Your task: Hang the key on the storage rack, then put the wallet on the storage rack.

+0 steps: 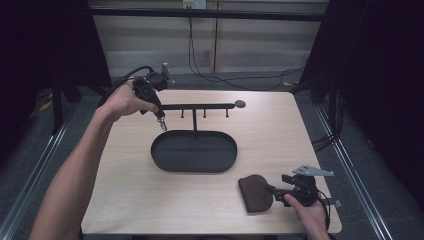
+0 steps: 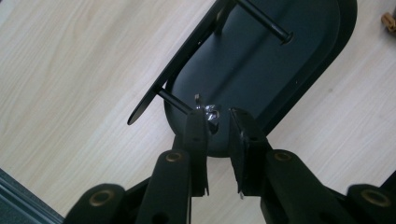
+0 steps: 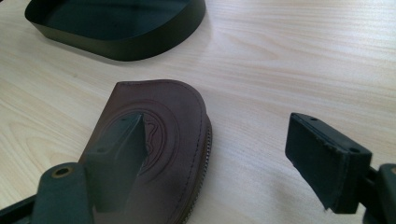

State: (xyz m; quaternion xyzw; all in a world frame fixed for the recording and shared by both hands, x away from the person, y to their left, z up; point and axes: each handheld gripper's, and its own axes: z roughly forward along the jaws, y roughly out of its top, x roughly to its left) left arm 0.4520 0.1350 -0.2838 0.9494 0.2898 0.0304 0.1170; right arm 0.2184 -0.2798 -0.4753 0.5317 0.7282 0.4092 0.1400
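A black stand has an oval tray base point(image 1: 165, 160) and a horizontal bar point(image 1: 200, 106) with several short pegs. My left gripper point(image 1: 160, 116) is held above the bar's left end, shut on a small silver metal clasp point(image 1: 162, 125) that dangles from its tips. In the left gripper view the clasp point(image 2: 208, 112) glints between the jaws of the left gripper point(image 2: 217, 116), over the tray point(image 2: 280, 79). A brown leather pouch point(image 1: 254, 193) lies flat near the table's front right. My right gripper point(image 1: 276, 192) is open at the pouch's right edge. One jaw of the right gripper point(image 3: 217, 123) hovers over the pouch point(image 3: 173, 121), the other over bare wood.
The light wooden table point(image 1: 125, 200) has its front edge just behind the pouch. The tray's wall point(image 3: 140, 46) stands a short way beyond the pouch. Black cables point(image 1: 225, 80) trail over the floor behind the table. A metal rail point(image 1: 30, 170) runs along the left.
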